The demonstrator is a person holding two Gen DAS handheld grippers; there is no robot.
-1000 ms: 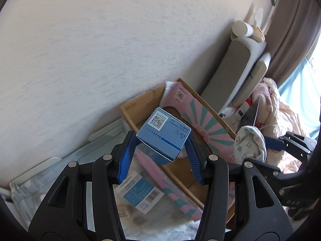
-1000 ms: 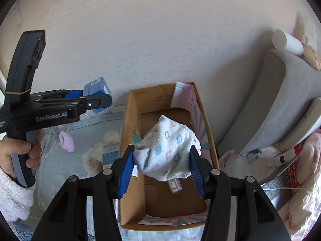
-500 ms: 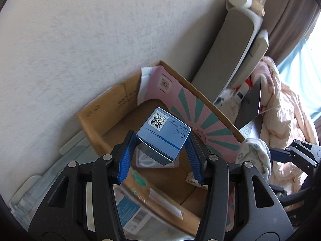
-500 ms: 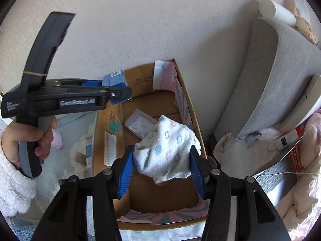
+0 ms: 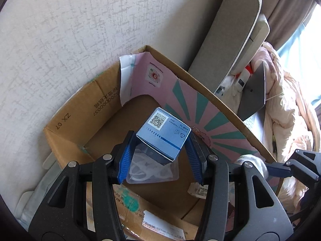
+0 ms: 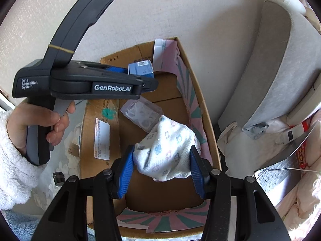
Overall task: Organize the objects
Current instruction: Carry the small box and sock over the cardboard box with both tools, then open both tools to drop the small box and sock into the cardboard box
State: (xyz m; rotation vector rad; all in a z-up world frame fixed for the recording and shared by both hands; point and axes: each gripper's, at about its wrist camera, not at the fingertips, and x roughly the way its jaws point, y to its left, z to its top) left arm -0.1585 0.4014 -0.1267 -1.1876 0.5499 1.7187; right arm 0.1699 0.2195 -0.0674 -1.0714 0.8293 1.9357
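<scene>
My left gripper is shut on a small blue carton with a QR label, held tilted over the open cardboard box. The same carton shows in the right wrist view above the box's far end, with a hand on the left tool. My right gripper is shut on a bunched white cloth with small flower prints, hanging over the cardboard box. A clear plastic packet lies on the box floor under the carton, and the packet also shows beyond the cloth.
The box stands against a white textured wall and is lined with pink and green striped card. A grey cushion leans at the right, with a laptop and pink bedding nearby. Left of the box lies clutter on a flowered sheet.
Both grippers have come down toward the box, still holding their loads. The left one moved across from beside the box until the blue carton hangs over its inside.
</scene>
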